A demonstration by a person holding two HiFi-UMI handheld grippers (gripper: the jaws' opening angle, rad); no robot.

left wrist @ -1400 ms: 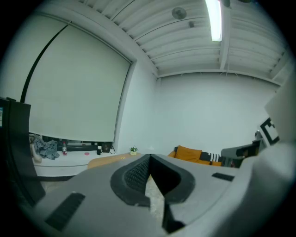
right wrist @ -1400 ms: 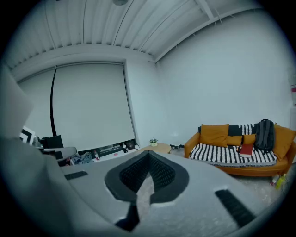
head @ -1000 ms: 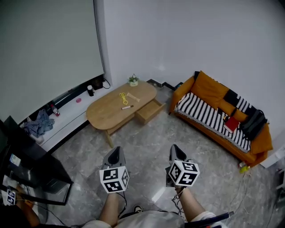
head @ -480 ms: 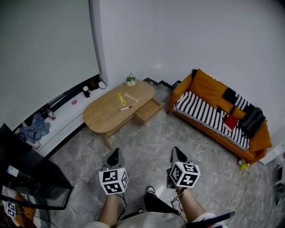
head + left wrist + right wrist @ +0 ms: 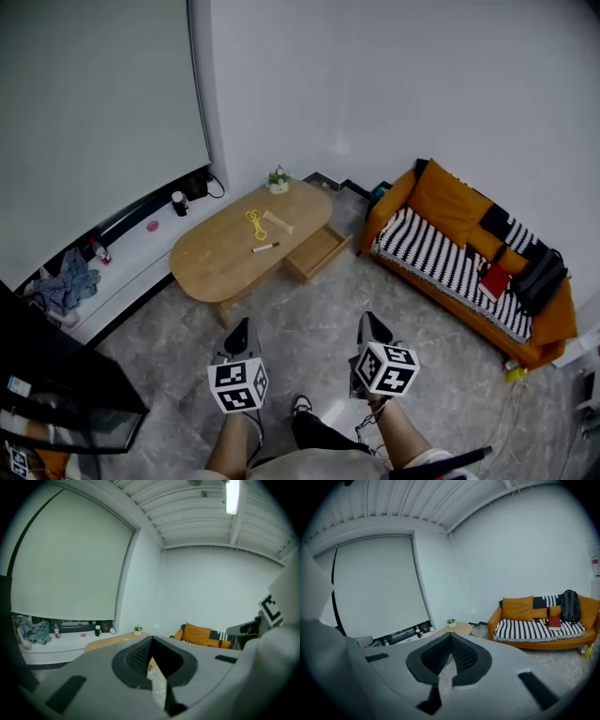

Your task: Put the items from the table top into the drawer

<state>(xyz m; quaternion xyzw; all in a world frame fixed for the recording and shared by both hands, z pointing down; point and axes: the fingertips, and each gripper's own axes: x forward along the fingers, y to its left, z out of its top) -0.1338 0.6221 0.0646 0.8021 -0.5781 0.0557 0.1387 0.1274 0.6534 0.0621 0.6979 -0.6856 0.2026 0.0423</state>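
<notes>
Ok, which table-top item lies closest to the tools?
The dark marker, at the near edge of the table; the yellow item, wooden piece and potted plant sit farther back.

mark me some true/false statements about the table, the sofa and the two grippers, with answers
1. The drawer of the wooden table is pulled open. True.
2. The left gripper holds the pen. False: its jaws are together on nothing, and the pen lies on the table top.
3. A small potted plant stands at the far end of the table. True.
4. The sofa is blue. False: it is orange, with a black-and-white striped cover on the seat.
5. The jaws of the right gripper stand wide apart. False: they are together and empty, well short of the table.
</notes>
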